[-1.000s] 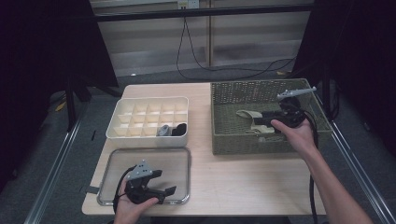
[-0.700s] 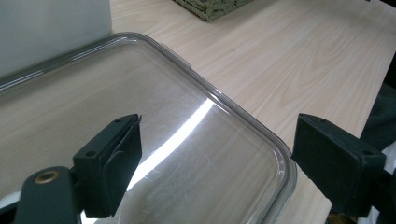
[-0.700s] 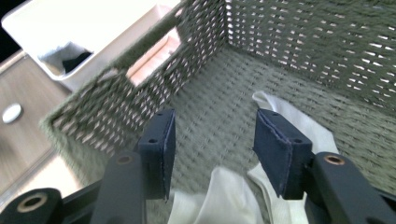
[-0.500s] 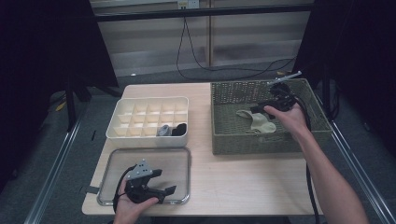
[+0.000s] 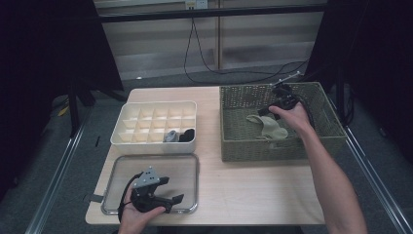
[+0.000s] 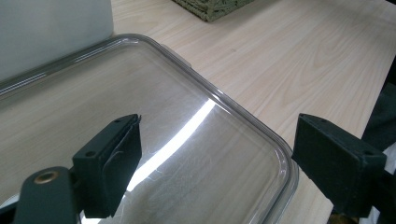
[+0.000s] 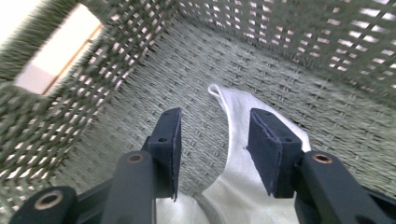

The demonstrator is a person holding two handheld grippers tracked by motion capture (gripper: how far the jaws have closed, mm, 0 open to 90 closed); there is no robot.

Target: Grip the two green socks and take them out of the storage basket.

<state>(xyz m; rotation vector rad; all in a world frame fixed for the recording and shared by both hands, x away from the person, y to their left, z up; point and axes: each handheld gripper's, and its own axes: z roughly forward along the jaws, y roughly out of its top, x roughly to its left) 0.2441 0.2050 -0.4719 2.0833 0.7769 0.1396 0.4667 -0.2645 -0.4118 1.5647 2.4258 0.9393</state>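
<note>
A pale sock [image 5: 269, 127] lies crumpled on the floor of the green wicker basket [image 5: 243, 146] at the right. My right gripper [image 5: 271, 110] reaches down into the basket just above it. In the right gripper view the jaws [image 7: 215, 121] have just been closing and stand half apart, with a strip of the white sock [image 7: 229, 140] on the weave below the gap; the pads do not press on it. My left gripper [image 5: 168, 197] rests open over the clear plastic tray [image 5: 187, 163] at the front left, nothing between its jaws [image 6: 219, 126].
A cream compartment box [image 5: 146, 117] stands behind the clear tray [image 6: 187, 88], with a grey bundle [image 5: 170, 136] and a dark bundle [image 5: 187, 134] in its front right cells. Bare wooden tabletop [image 5: 243, 190] lies between tray and basket. The basket's woven walls [image 7: 299, 42] closely surround the right gripper.
My right hand has moved left and down inside the basket, towards the sock, and its jaws have narrowed. The left hand and gripper have stayed where they were.
</note>
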